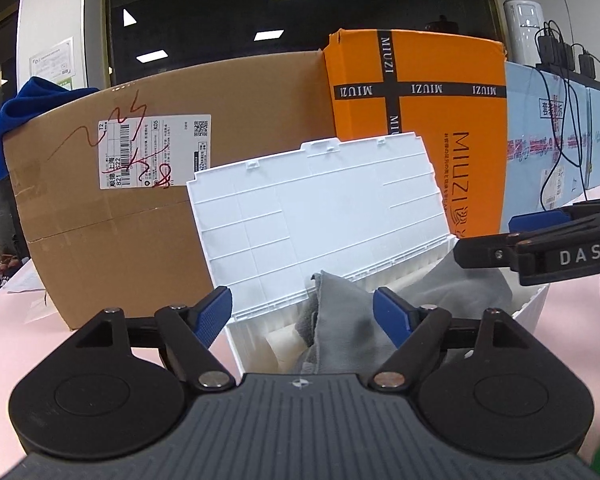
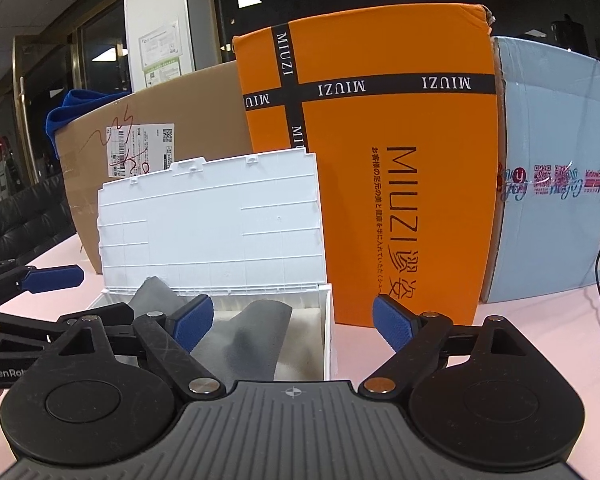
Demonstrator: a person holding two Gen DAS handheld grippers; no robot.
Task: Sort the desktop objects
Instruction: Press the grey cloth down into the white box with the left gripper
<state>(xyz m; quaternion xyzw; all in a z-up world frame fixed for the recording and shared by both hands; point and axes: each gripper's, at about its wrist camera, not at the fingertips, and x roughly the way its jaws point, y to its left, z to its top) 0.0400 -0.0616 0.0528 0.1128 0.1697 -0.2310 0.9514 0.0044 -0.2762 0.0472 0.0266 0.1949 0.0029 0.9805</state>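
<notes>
grey cloth [image 1: 340, 320] crumpled in white box [image 2: 327, 332], lid up | both tongs spread, empty

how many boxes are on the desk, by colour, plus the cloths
white storage box, lid up: 1
brown cardboard box: 1
orange box: 1
pale blue box: 1
grey cloth in the white box: 1
blue cloth: 1
Total: 6

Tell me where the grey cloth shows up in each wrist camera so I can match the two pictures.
Left wrist: grey cloth low centre, in the white box, between the left claw's pads.
Right wrist: grey cloth low centre-left, in the white box.
Shared landmark: orange MIUZI box standing behind.
</notes>
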